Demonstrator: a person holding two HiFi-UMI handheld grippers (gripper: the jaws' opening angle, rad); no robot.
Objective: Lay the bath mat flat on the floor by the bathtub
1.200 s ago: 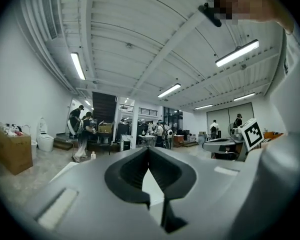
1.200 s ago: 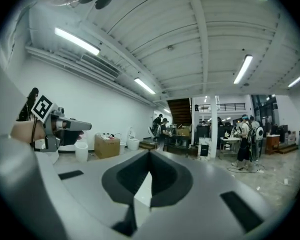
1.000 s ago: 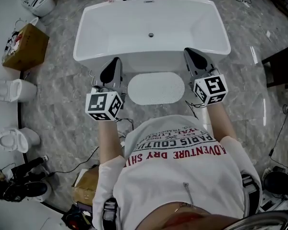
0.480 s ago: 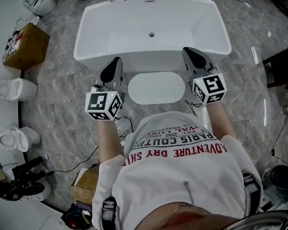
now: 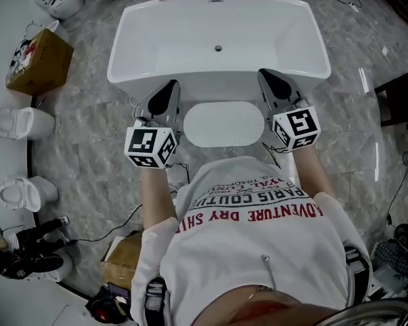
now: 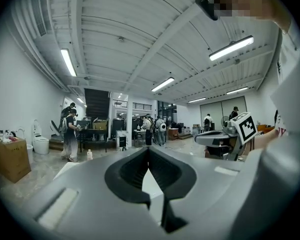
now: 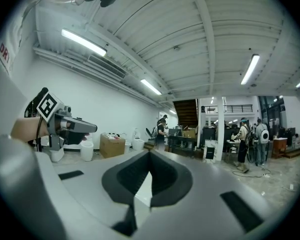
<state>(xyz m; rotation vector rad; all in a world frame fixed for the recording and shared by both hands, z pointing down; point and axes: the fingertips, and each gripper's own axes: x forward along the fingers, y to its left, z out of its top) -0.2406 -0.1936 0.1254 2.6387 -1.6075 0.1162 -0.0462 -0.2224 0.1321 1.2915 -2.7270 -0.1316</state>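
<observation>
The bath mat [image 5: 224,123] lay flat on the floor just in front of the bathtub [image 5: 217,87], unmoved over the last second; the task looked complete. The left claw [image 5: 171,87] and right claw [image 5: 266,75], both closed and empty, flanked it, the left having edged towards the bathtub. A cardboard box [image 5: 39,60] and toilets [image 5: 20,124], well left of the bathtub, obstructed nothing.

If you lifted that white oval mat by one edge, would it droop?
Probably yes: the bath mat looks thin and lies flush on the floor. Being so thin, it is likely light. Its dotted texture hints it may grip rather than slide.
</observation>
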